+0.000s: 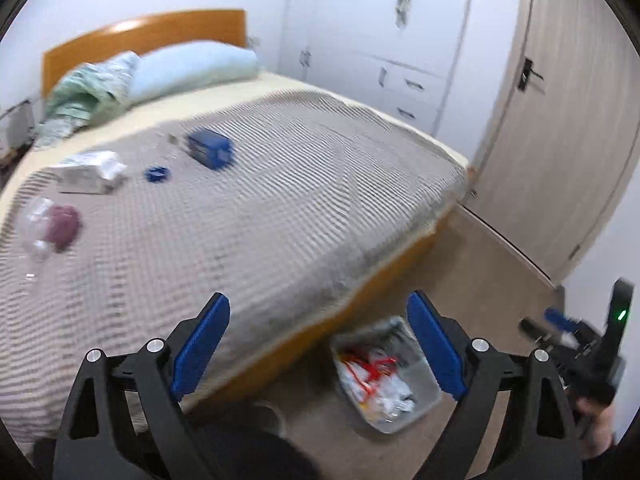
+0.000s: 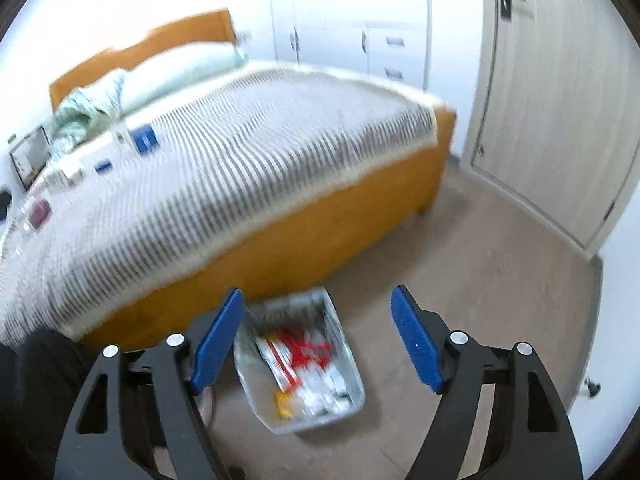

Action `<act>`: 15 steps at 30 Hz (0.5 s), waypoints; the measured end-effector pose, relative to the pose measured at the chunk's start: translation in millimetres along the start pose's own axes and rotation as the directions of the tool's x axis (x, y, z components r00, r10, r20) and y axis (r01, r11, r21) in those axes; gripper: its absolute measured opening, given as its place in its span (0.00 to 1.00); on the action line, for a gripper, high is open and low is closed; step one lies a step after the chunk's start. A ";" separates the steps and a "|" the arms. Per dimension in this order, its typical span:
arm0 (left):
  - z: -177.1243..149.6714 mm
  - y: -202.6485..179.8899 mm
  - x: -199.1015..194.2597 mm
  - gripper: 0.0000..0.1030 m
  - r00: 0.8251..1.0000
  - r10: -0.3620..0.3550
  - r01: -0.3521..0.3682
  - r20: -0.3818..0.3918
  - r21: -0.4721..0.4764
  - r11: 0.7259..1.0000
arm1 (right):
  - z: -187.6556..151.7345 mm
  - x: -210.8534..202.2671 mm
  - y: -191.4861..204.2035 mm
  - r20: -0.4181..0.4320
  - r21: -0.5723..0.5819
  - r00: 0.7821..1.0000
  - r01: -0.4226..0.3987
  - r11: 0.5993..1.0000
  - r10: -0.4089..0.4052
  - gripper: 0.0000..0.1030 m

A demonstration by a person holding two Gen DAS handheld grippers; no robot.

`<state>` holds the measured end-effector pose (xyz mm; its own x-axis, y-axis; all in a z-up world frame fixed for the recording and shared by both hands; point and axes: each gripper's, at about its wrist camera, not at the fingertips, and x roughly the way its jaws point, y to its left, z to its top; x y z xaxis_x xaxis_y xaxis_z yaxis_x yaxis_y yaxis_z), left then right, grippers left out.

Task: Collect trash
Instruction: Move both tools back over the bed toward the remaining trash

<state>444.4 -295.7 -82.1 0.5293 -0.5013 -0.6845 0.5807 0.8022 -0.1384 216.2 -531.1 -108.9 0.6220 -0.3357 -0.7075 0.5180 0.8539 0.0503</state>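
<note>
A: Grippers?
B: Left gripper (image 1: pixel 318 334) and right gripper (image 2: pixel 318 328) both spread wide, holding nothing.
A: Trash?
B: Bin (image 2: pixel 352 372) on floor near bed (image 2: pixel 240 152); blue box (image 1: pixel 210 148) on far left of bed.

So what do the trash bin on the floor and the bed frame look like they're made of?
The trash bin looks like translucent, greyish plastic: its walls let light through and the red and white wrappers show inside. The bed frame looks like orange-toned wood or wood veneer with a smooth, slightly glossy finish; blur hides any grain.

No text readable — boxes on the bed and bin contents too blurred
</note>
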 end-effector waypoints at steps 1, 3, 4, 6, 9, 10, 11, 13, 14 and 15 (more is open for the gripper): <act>0.0 12.9 -8.6 0.85 1.000 0.018 -0.018 0.011 -0.014 1.000 | 8.9 -4.4 9.6 0.014 -0.009 1.000 -0.013 1.000 0.013 0.71; -1.9 40.7 -26.4 0.85 0.999 0.031 -0.029 0.037 -0.048 0.998 | 23.9 -13.4 28.4 0.040 -0.035 0.999 -0.034 0.999 0.035 0.71; -2.2 53.5 -36.9 0.85 0.998 0.038 -0.034 0.053 -0.064 0.997 | 30.8 -17.7 39.7 0.057 -0.054 0.997 -0.042 0.998 0.045 0.71; -5.3 80.5 -52.6 0.85 0.995 0.063 -0.057 0.078 -0.087 0.995 | 44.9 -23.2 65.3 0.087 -0.099 0.994 -0.050 0.994 0.059 0.71; -8.5 122.8 -70.0 0.85 0.987 0.122 -0.110 0.105 -0.115 0.987 | 57.3 -18.4 98.0 0.108 -0.132 0.991 -0.071 0.989 0.085 0.71; -11.5 137.3 -74.0 0.85 0.984 0.141 -0.127 0.111 -0.126 0.984 | 62.0 -13.3 110.9 0.105 -0.139 0.989 -0.086 0.987 0.101 0.71; -12.6 154.7 -77.7 0.85 0.980 0.160 -0.144 0.116 -0.139 0.980 | 65.7 -8.0 122.1 0.100 -0.146 0.988 -0.103 0.984 0.119 0.71; -13.2 182.9 -80.4 0.86 0.975 0.190 -0.169 0.120 -0.163 0.972 | 73.4 6.6 151.2 0.082 -0.171 0.985 -0.139 0.976 0.154 0.71; -12.4 199.1 -80.6 0.86 0.972 0.206 -0.183 0.117 -0.178 0.967 | 76.2 16.5 169.1 0.067 -0.195 0.983 -0.157 0.968 0.173 0.71; -11.8 212.0 -80.3 0.86 0.970 0.216 -0.192 0.115 -0.191 0.963 | 77.7 25.3 184.5 0.056 -0.216 0.980 -0.174 0.961 0.190 0.71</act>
<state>517.7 -81.5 -64.9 0.7101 -0.3499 -0.6110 0.3395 0.9304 -0.1382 373.1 -413.0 -62.7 0.7411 -0.1887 -0.6444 0.2624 0.9648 0.0193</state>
